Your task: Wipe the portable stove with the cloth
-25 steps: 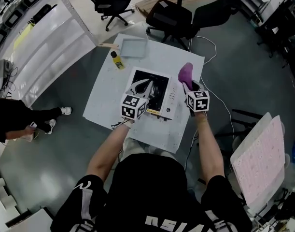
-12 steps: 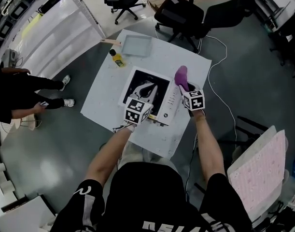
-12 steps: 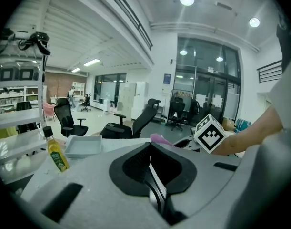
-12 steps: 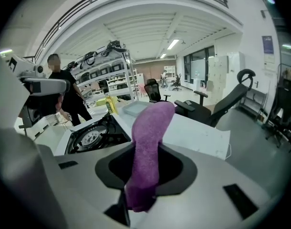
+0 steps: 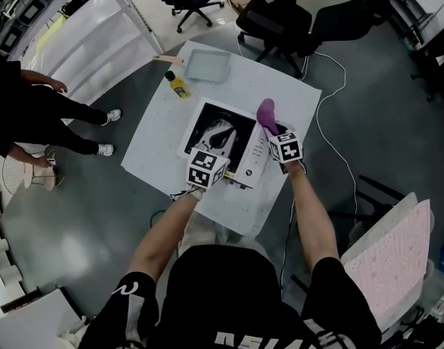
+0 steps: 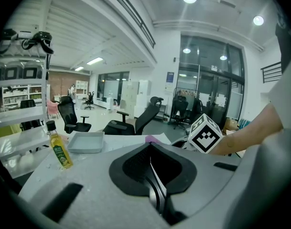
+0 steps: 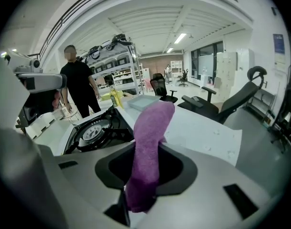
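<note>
The portable stove (image 5: 229,121), white with a black burner top, sits mid-table; its burner (image 7: 94,130) also shows in the right gripper view. My right gripper (image 5: 273,128) is shut on a purple cloth (image 5: 265,113) that sticks up and forward out of the jaws (image 7: 150,142), hanging over the stove's right control strip. My left gripper (image 5: 223,132) is over the burner area; in the left gripper view (image 6: 157,194) its thin jaws lie together with nothing between them. Its own body hides the stove there.
A yellow oil bottle (image 5: 178,86) and a grey tray (image 5: 207,66) stand at the table's far side (image 6: 59,149) (image 6: 85,141). Office chairs (image 5: 276,20) stand beyond the table. A person in black (image 5: 33,115) stands to the left, beside shelving.
Both grippers have come down toward the stove. The right one carried the purple cloth down and left, closer to the stove's right edge. The person at the left has walked further along.
</note>
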{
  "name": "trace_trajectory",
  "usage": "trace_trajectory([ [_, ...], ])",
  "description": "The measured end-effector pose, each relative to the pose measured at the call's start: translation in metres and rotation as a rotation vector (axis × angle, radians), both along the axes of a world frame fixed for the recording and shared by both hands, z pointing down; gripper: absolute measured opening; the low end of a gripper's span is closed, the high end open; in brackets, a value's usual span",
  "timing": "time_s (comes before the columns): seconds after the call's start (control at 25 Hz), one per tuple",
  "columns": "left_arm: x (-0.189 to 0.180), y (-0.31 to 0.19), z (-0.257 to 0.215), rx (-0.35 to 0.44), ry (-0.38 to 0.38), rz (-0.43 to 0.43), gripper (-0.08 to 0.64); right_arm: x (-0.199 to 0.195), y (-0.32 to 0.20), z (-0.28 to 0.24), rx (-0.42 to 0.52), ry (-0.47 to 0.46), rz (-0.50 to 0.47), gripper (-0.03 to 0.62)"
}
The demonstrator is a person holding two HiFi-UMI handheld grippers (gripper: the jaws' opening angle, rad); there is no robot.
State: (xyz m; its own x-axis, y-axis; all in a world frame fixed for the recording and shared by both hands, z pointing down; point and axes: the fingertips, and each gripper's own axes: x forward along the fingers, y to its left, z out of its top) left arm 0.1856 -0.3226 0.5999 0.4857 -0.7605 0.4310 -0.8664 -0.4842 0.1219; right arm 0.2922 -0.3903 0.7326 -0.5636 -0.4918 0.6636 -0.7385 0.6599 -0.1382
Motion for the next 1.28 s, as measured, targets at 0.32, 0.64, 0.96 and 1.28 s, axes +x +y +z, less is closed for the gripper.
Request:
trace_trajectory([
  [0.32, -0.006, 0.018, 0.0, 0.003, 0.003, -0.018, 0.009, -0.003, 0.026, 0.001, -0.018, -0.031, 0.014, 0.109],
  [0.64, -0.011, 0.038, -0.005, 0.002, 0.027, -0.022, 0.009, -0.011, 0.065, 0.0, -0.03, -0.028, -0.001, 0.109],
  [0.96, -0.021, 0.062, -0.005, 0.003, 0.034, -0.015, 0.009, -0.02, 0.106, 0.001, -0.036, -0.026, -0.006, 0.109],
  [1.28, -0.034, 0.085, -0.004, -0.004, 0.04, -0.021, 0.009, -0.033, 0.156, -0.001, -0.044, -0.031, -0.026, 0.109],
])
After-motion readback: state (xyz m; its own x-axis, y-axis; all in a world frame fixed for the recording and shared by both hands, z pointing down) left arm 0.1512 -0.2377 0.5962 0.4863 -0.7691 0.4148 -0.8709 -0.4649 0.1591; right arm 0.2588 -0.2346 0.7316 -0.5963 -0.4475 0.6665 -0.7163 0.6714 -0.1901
